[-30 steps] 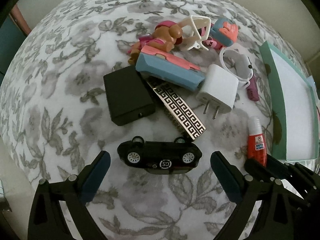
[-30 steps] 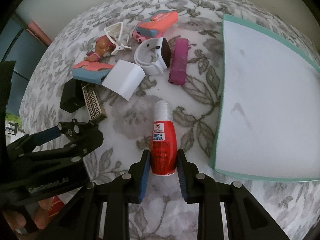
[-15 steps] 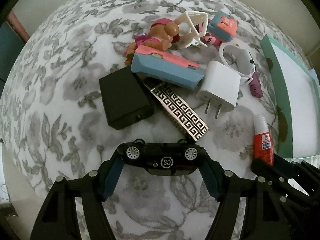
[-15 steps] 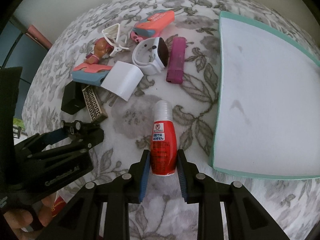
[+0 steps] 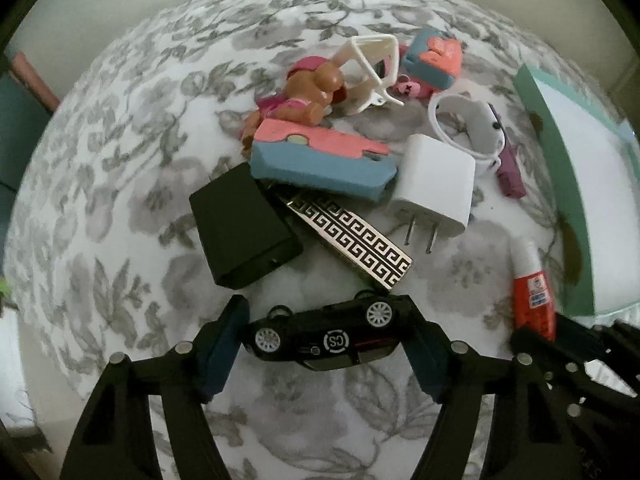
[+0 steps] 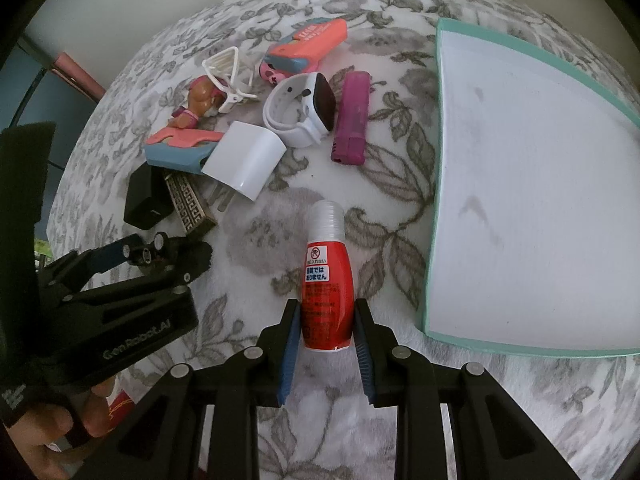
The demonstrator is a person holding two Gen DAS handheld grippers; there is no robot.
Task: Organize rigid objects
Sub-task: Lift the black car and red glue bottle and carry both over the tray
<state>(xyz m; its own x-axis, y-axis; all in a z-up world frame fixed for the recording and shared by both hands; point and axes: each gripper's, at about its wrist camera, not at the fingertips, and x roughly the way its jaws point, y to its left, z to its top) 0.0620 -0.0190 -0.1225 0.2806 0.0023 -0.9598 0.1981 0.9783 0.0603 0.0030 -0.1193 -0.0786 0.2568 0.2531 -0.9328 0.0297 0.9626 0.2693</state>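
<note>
Left gripper: pads clamped on both ends of black toy car, car on its side on floral cloth. Right gripper: closed on red glue bottle, lying on cloth just beside teal-rimmed tray. Clutter pile beyond: white charger, black box.

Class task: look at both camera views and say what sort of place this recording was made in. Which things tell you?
Probably a home, likely a bed or soft surface: a plush floral cover carries household odds and ends, such as a toy car, a white charger plug and a puppy figure, beside a teal-edged tray.
</note>
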